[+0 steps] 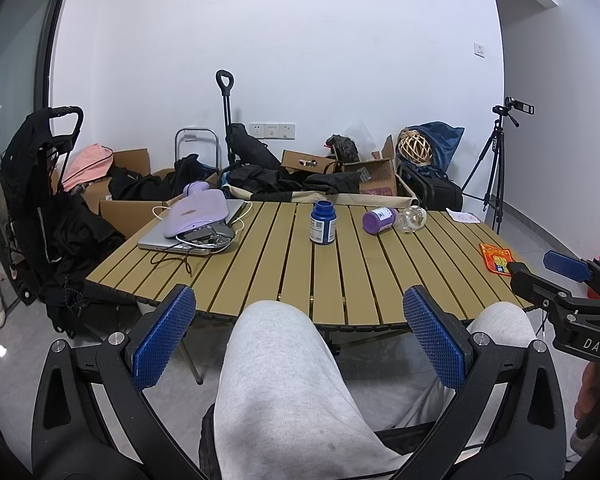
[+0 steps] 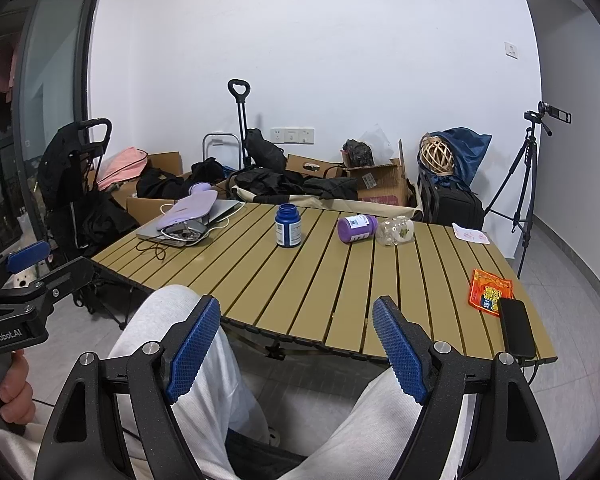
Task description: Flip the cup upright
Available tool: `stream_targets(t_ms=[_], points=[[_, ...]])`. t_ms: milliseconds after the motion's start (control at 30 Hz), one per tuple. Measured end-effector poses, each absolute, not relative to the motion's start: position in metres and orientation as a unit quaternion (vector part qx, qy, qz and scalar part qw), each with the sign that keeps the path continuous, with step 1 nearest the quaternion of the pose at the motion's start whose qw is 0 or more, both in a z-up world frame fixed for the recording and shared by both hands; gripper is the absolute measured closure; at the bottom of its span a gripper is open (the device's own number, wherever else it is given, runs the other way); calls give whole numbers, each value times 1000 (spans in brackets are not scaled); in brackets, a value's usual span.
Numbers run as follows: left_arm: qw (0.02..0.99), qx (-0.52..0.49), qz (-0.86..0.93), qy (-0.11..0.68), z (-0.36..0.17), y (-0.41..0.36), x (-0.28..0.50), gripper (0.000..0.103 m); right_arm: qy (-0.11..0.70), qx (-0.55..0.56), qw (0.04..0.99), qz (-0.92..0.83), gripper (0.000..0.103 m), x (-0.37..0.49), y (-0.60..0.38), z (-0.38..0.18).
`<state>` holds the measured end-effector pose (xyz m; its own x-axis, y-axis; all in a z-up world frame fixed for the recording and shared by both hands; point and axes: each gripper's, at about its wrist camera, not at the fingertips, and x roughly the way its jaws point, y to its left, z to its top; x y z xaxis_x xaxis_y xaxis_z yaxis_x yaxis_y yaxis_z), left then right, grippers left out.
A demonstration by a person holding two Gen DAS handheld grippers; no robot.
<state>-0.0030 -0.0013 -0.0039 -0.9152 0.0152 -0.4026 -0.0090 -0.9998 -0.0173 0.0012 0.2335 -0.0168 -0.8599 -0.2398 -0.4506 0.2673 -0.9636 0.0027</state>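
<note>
A clear glass cup (image 1: 411,219) (image 2: 395,231) lies on its side at the far right part of the slatted table (image 1: 360,280) (image 2: 340,280). It touches a purple bottle (image 1: 378,220) (image 2: 356,228) that also lies on its side. My left gripper (image 1: 299,296) hangs open above a person's knee, short of the table's near edge and far from the cup. My right gripper (image 2: 296,302) is open too, held over the lap before the near edge. Neither gripper has anything between its blue pads (image 1: 164,336) (image 2: 192,348).
A blue bottle (image 1: 323,224) (image 2: 287,226) stands upright mid-table. A laptop (image 1: 180,236) with a lilac hot-water bottle and cables sits far left. A red packet (image 2: 490,290) and black phone (image 2: 518,328) lie at the right edge. Boxes, bags and a tripod (image 2: 528,176) stand behind.
</note>
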Motion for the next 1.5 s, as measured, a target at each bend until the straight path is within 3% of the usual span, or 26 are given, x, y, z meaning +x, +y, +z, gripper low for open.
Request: stream_targets(t_ms=[367,700,1000,1167,1333,1500], points=[[11,-222,975,-10,-7,0,-20,0,10,230,143,-962,20,-11,243,-16],[47,-277,959,-33,-9,6,-89,0,2,239,178,-955,20,-60,259,-6],[78,-277,957,-19,-11,53,-176,0,-3,269,166,-949,20,-145,281,-5],[63,-289,954,-49,-27,77,-227,0,-30,291,167,-941,20,-212,297,-12],[23,-290,940,-179,-25,74,-280,0,-35,311,157,-937,20,-279,309,-16],[65,-323,936,-120,-29,97,-355,0,-62,317,152,-934,20,-334,319,-21]])
